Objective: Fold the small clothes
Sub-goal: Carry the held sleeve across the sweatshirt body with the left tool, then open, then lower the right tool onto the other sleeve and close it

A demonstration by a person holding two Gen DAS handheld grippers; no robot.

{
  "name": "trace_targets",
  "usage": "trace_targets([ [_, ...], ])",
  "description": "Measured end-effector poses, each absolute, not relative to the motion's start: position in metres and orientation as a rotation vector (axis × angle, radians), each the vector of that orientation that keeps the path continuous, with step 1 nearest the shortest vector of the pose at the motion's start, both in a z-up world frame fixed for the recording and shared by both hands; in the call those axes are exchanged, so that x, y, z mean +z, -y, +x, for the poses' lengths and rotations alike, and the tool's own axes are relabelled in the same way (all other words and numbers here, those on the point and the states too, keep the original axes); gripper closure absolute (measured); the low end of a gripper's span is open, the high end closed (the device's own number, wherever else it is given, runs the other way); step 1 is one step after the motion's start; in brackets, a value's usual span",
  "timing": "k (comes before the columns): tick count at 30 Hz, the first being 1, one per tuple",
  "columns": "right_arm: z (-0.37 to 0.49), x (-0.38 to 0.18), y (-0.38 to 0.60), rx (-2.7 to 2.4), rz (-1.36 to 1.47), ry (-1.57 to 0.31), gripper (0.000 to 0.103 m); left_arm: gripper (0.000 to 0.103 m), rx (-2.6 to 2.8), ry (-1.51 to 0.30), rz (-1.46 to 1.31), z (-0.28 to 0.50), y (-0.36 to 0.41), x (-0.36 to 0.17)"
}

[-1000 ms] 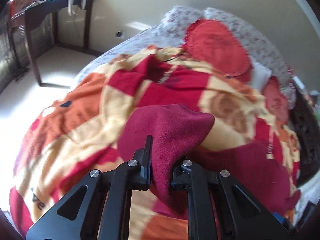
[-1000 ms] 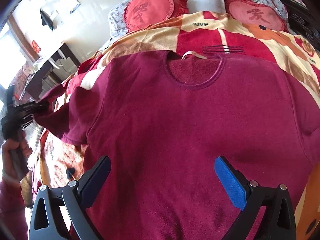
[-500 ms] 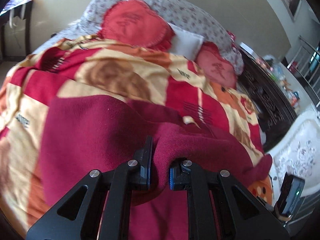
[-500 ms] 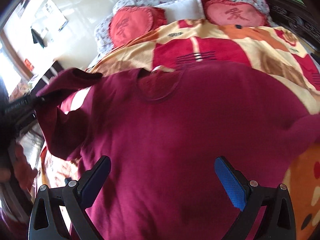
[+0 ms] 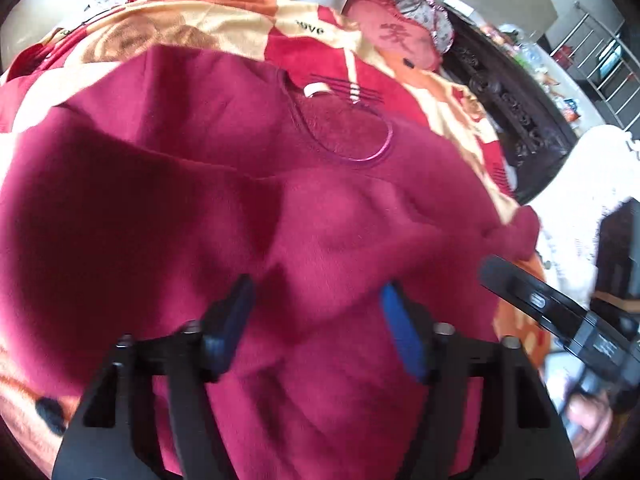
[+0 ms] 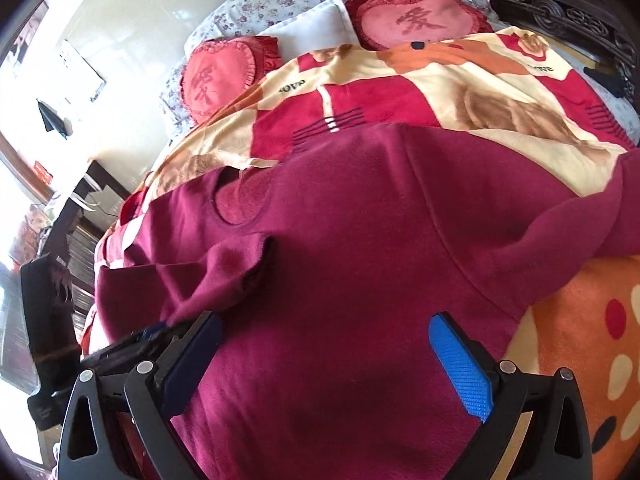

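A maroon sweatshirt (image 5: 208,184) lies front up on the bed, neckline (image 5: 344,132) toward the pillows. Its left sleeve (image 6: 224,272) is folded across the chest. My left gripper (image 5: 316,312) is open just above that sleeve, which lies loose between the jaws. My right gripper (image 6: 324,344) is open and empty over the sweatshirt's (image 6: 360,240) lower body. The other sleeve (image 6: 580,232) stretches out to the right. The left gripper also shows in the right wrist view (image 6: 136,340).
A red, orange and cream blanket (image 6: 420,88) covers the bed. Two red heart pillows (image 6: 224,76) and a white pillow (image 6: 312,24) lie at the head. A dark carved bed frame (image 5: 512,108) runs along the right. A dark desk (image 6: 80,208) stands at the left.
My left gripper carried the sleeve across the chest, then opened and let it go. My right gripper stayed open above the lower body.
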State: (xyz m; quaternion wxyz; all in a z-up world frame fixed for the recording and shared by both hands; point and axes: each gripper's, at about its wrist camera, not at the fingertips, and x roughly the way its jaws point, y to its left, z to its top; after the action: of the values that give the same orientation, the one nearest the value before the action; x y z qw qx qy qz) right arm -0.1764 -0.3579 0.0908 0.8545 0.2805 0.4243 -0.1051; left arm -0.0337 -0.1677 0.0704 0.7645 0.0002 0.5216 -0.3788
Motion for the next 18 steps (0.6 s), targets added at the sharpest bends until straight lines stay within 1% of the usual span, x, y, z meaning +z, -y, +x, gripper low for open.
trace_targets([
  [5, -0.158, 0.094, 0.346, -0.152, 0.574, -0.880, 0.000, 0.035, -0.802, -1.066, 0.012, -0.040, 0.124, 0.095],
  [9, -0.136, 0.091, 0.334, -0.110, 0.518, -0.885, 0.001, 0.035, -0.697, -1.026, -0.004, -0.031, 0.080, 0.099],
  [11, -0.122, 0.084, 0.327, -0.116, 0.453, -0.908, 0.010, 0.035, -0.630, -1.018, -0.009, -0.020, 0.064, 0.098],
  [13, -0.107, 0.077, 0.320, -0.115, 0.384, -0.935, 0.034, 0.035, -0.576, -1.026, -0.026, -0.011, 0.047, 0.095],
  [16, -0.093, 0.068, 0.310, -0.111, 0.297, -0.946, 0.037, 0.035, -0.514, -1.027, -0.047, -0.002, 0.027, 0.090],
  [17, -0.090, 0.066, 0.305, -0.119, 0.257, -0.935, 0.040, 0.035, -0.499, -1.028, -0.054, 0.000, 0.024, 0.089],
  [18, -0.088, 0.065, 0.302, -0.124, 0.220, -0.927, 0.057, 0.035, -0.485, -1.033, -0.063, 0.002, 0.017, 0.087],
])
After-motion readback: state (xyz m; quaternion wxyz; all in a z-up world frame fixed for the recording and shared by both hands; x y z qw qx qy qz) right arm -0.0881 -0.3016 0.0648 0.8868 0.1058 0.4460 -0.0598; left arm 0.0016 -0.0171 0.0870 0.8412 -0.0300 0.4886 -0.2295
